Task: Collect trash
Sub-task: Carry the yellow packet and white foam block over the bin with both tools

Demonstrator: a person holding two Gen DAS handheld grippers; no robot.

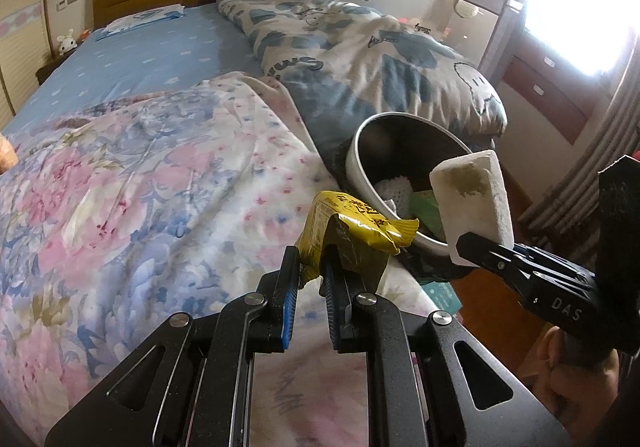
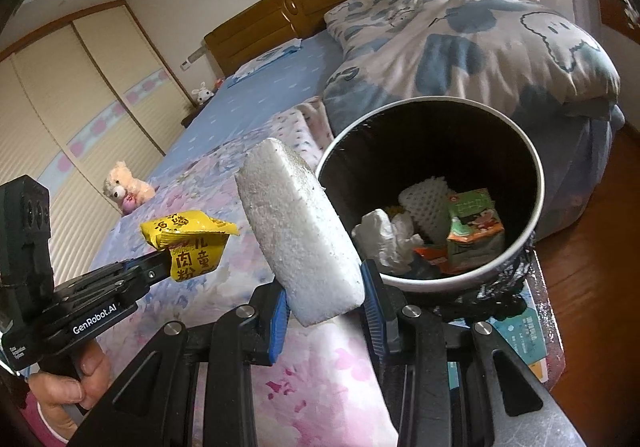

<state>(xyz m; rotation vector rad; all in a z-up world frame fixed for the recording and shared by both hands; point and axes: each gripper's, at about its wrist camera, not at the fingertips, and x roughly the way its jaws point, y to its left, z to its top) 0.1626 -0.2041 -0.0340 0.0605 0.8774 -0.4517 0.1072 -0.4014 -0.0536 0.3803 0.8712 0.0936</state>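
A: In the left wrist view we hold the left claw at the lower middle, pinching a crumpled yellow wrapper between its blue pads. The right claw comes in from the right edge, clamped on the bottom of a white foam block.

B: From the right wrist view we see that grip head on: the right claw squeezes the foam block at its lower end, and the block tilts up toward the upper left. The left claw sits at the left, closed on the yellow wrapper.

A: Where is the trash bin for us? On our side the trash bin stands right of centre, just behind both items, mostly blocked by them.

B: Here the trash bin opens wide at centre right. We can look inside: a white foam net, crumpled white paper and a green and orange carton lie at the bottom. Your view shows little of those.

A: We get more of the bed: the floral blanket across the left and a cartoon-print quilt in the upper middle.

B: We alone see a plush toy on the blanket at the left, and the hand gripping the left tool's handle at the lower left.
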